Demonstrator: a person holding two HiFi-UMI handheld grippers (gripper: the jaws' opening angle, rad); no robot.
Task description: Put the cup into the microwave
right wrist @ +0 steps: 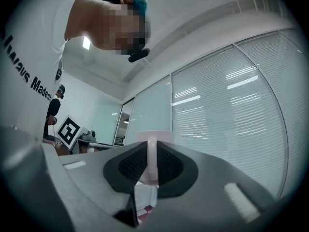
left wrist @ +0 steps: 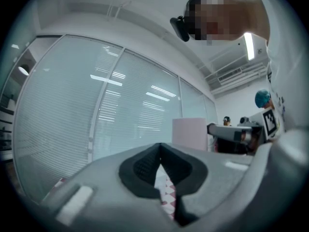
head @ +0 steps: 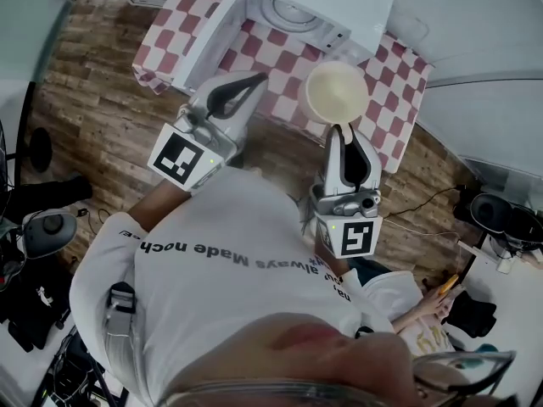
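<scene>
In the head view a pale pink cup (head: 337, 91) hangs over the near edge of the checkered table (head: 394, 100), held by its handle in my right gripper (head: 344, 131). The right gripper view shows the handle (right wrist: 151, 161) pinched between the shut pads, with the cup body (right wrist: 154, 135) just beyond. The white microwave (head: 339, 7) stands on the table ahead, its door (head: 212, 36) swung open to the left and the round turntable (head: 288, 11) showing inside. My left gripper (head: 257, 80) is shut and empty near the door's lower edge. Its own view shows the cup (left wrist: 189, 132) off to the right.
The table's red-and-white cloth hangs over a wooden floor (head: 102, 100). Glass walls with blinds (left wrist: 96, 110) surround the area. A seated person holding a phone (head: 448, 285) is at the lower right. Cables and chair bases (head: 42, 147) lie around the floor.
</scene>
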